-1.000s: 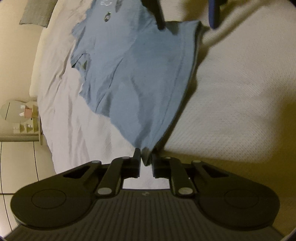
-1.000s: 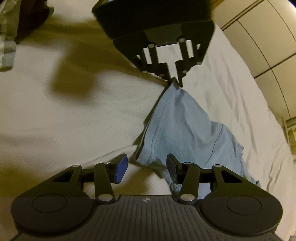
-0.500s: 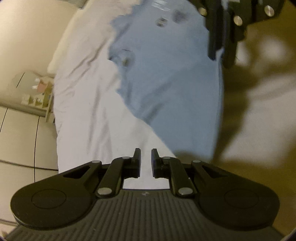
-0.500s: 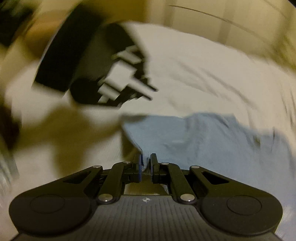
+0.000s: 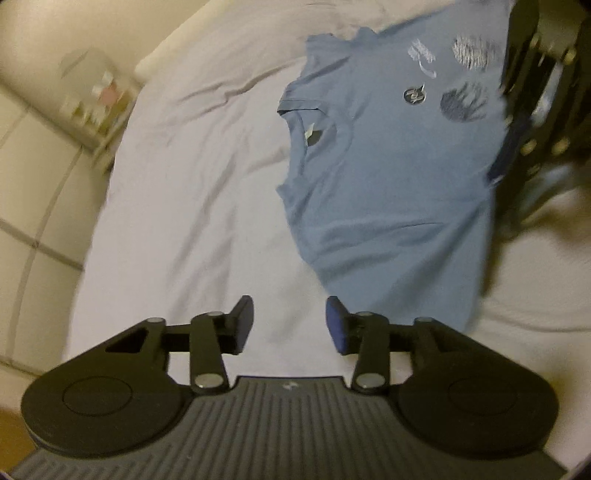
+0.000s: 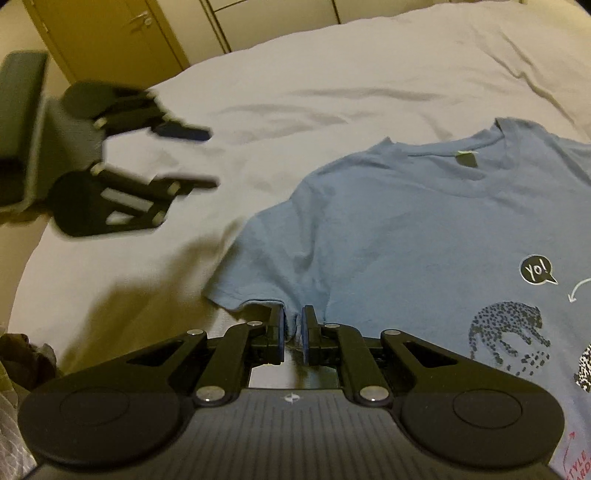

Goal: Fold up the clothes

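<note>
A blue T-shirt [image 6: 388, 229] with printed leopards and a "Yo!" bubble lies spread face up on the white bed sheet [image 6: 295, 81]. My right gripper [image 6: 293, 334] is shut on a pinch of the shirt's cloth near the underarm, beside the sleeve [image 6: 251, 266]. In the left wrist view the same T-shirt [image 5: 388, 192] lies ahead to the right, collar to the left. My left gripper [image 5: 290, 319] is open over the bare sheet [image 5: 192, 184], just left of the shirt's edge, holding nothing. The left gripper [image 6: 207, 157] shows blurred at the left of the right wrist view.
The bed's edge curves along the left in the left wrist view, with pale floor tiles [image 5: 33, 192] and a small shelf of items [image 5: 99, 96] beyond. A door and cupboards [image 6: 110, 33] stand behind the bed. Dark clothing [image 6: 22, 354] lies at the lower left.
My left gripper let go of the shirt's corner and opened, swinging left off the cloth. My right gripper closed on the shirt near the sleeve. The shirt now lies flat on the bed.
</note>
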Motion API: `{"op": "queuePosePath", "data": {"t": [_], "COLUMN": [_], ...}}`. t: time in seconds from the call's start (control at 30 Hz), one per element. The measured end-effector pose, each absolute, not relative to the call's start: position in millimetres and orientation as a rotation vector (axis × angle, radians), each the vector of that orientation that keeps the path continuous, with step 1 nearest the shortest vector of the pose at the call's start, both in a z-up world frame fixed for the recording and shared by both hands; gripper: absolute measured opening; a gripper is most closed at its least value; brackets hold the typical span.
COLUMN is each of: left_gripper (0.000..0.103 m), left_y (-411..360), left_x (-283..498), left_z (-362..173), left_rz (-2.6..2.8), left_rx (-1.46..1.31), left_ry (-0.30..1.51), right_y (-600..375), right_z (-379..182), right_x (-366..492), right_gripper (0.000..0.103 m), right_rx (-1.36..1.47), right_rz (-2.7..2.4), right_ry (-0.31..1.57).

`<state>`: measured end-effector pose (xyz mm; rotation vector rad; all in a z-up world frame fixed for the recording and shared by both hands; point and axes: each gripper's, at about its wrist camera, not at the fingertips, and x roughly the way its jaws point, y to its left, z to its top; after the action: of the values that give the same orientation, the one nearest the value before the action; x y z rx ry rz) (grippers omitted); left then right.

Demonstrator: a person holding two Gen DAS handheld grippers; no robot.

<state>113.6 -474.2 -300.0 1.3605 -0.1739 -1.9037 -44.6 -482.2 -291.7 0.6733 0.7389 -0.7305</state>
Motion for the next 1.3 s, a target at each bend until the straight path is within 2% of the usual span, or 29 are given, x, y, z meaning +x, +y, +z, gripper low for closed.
{"op": "queuePosePath", "data": {"t": [0.07,0.2,0.33,0.37,0.47,0.53,0.6,0.77,0.97,1.1,1.17,1.2,1.23,1.3], "left_gripper": [0.053,0.054,0.053,0.051,0.035,0.017,0.009,0.007,0.007,0.009,0.020,0.040,0.047,0.047], "left_y": [-449.9,-417.8,-420.3,-422.9,-431.1,-434.0,-433.6,-432.4,-464.6,-491.5,-506.9,-515.2,-521.6,-526.1], "left_x": [110.3,86.5,67.1,65.0,62.4,71.4,81.0,94.4,75.2,46.7,36.1,32.9,33.0,41.6], "left_z": [-306.1,-339.4,-364.2,-368.0,-376.7,-374.7,-370.0,-351.6,-345.0,-354.4,-360.3,-362.1,-361.8,-356.9], "left_rz": [-1.917,-1.935,-1.880,-1.854,-1.775,-1.748,-1.754,-1.763,-1.807,-1.827,-1.818,-1.806,-1.796,-1.776], "left_rx": [1.368,1.389,1.375,1.373,1.372,1.410,1.473,1.649,1.642,1.592,1.579,1.565,1.544,1.503], "left_ry": [-0.124,-0.100,-0.106,-0.111,-0.126,-0.171,-0.247,-0.541,-0.648,-0.621,-0.573,-0.531,-0.480,-0.377], "right_y": [-481.6,-480.2,-476.0,-475.0,-471.6,-469.7,-467.8,-466.8,-477.3,-490.2,-498.2,-501.9,-505.2,-510.7], "right_z": [-292.0,-291.7,-284.5,-283.0,-280.4,-282.2,-284.7,-296.6,-300.8,-305.9,-313.2,-317.0,-320.6,-327.0], "right_x": [-45.3,-46.2,-44.6,-44.9,-46.4,-46.0,-45.0,-37.1,-50.7,-70.6,-78.8,-82.6,-86.3,-93.5], "right_gripper": [0.009,0.009,0.009,0.009,0.009,0.009,0.009,0.009,0.009,0.009,0.010,0.018,0.021,0.021], "right_rx": [0.678,0.681,0.642,0.635,0.620,0.620,0.623,0.689,0.777,0.822,0.851,0.867,0.882,0.910], "right_rz": [-0.723,-0.707,-0.692,-0.690,-0.691,-0.689,-0.685,-0.655,-0.703,-0.772,-0.803,-0.818,-0.832,-0.856], "right_ry": [0.739,0.738,0.739,0.740,0.747,0.754,0.761,0.754,0.703,0.689,0.693,0.696,0.701,0.709]}}
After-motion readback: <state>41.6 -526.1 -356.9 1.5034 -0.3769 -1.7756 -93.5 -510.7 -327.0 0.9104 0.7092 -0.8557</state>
